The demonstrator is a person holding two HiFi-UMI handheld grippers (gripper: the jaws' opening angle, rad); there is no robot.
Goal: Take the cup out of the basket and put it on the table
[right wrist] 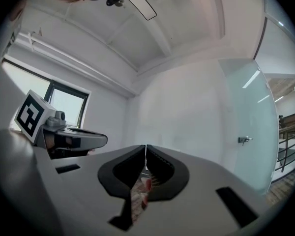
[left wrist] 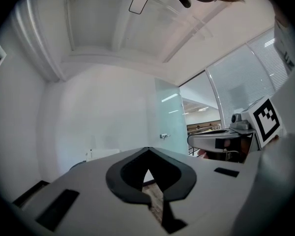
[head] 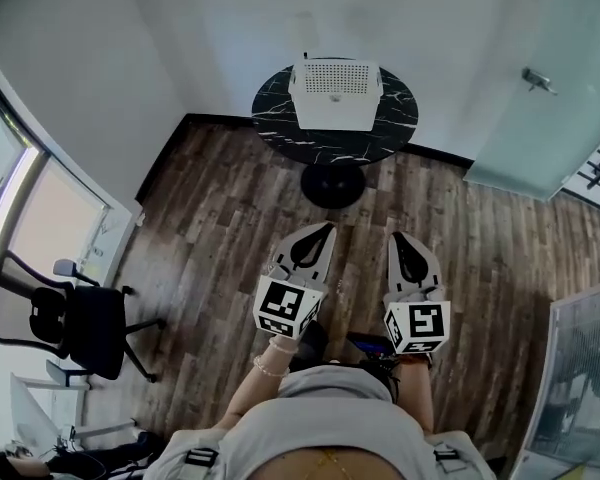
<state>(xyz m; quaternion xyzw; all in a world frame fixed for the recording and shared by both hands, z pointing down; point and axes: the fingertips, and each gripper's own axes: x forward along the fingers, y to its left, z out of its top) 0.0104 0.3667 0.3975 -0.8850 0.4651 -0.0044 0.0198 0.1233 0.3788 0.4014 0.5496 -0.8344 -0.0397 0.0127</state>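
A white perforated basket (head: 335, 93) stands on a round black marble table (head: 390, 133) against the far wall. The cup is not visible; the basket's inside cannot be seen from here. Both grippers are held low in front of the person, well short of the table. My left gripper (head: 326, 228) has its jaws closed tip to tip with nothing between them, as the left gripper view (left wrist: 148, 149) also shows. My right gripper (head: 398, 238) is likewise shut and empty, its tips meeting in the right gripper view (right wrist: 145, 146).
Wood-plank floor (head: 220, 218) lies between the person and the table. A black office chair (head: 85, 323) stands at the left by a window. A frosted glass door (head: 550, 98) with a handle is at the right. A glass partition (head: 580, 378) is at the lower right.
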